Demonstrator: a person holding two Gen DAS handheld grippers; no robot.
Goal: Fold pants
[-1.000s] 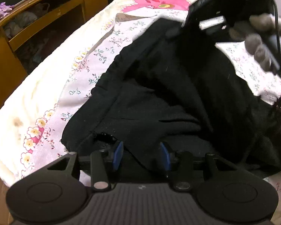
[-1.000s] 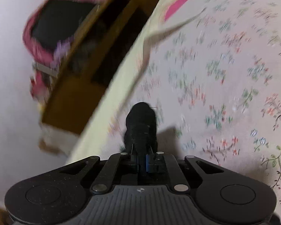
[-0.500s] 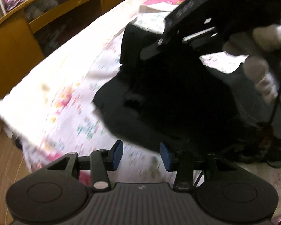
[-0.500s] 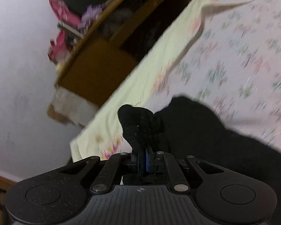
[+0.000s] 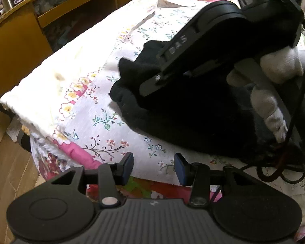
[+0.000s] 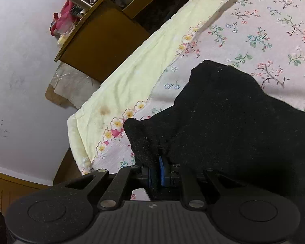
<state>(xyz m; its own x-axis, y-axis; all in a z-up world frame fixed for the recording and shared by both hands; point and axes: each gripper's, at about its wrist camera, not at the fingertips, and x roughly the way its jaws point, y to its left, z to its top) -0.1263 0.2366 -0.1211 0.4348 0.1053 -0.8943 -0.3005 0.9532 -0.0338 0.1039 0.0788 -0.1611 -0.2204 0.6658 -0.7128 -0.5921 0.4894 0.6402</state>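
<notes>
Black pants [image 5: 185, 118] lie bunched on a floral bedsheet [image 5: 103, 120] near the bed's corner. My left gripper [image 5: 153, 168] is open and empty, pulled back over the bed's front edge, short of the pants. My right gripper [image 6: 158, 168] is shut on a fold of the black pants [image 6: 233, 126] and holds it low over the pile. In the left wrist view the right gripper's body [image 5: 213, 46] and a white-gloved hand [image 5: 274, 85] cover much of the pants.
A wooden shelf unit [image 5: 30, 26] with clutter stands left of the bed. A yellow towel-like cloth [image 6: 136, 71] runs along the bed's left edge. A black cable [image 5: 278, 168] trails on the bed at right. The floor [image 5: 8, 162] lies below the bed corner.
My left gripper has backed off the pants to the bed's edge, staying open. My right gripper has carried its held fold over onto the rest of the pants, making a compact pile.
</notes>
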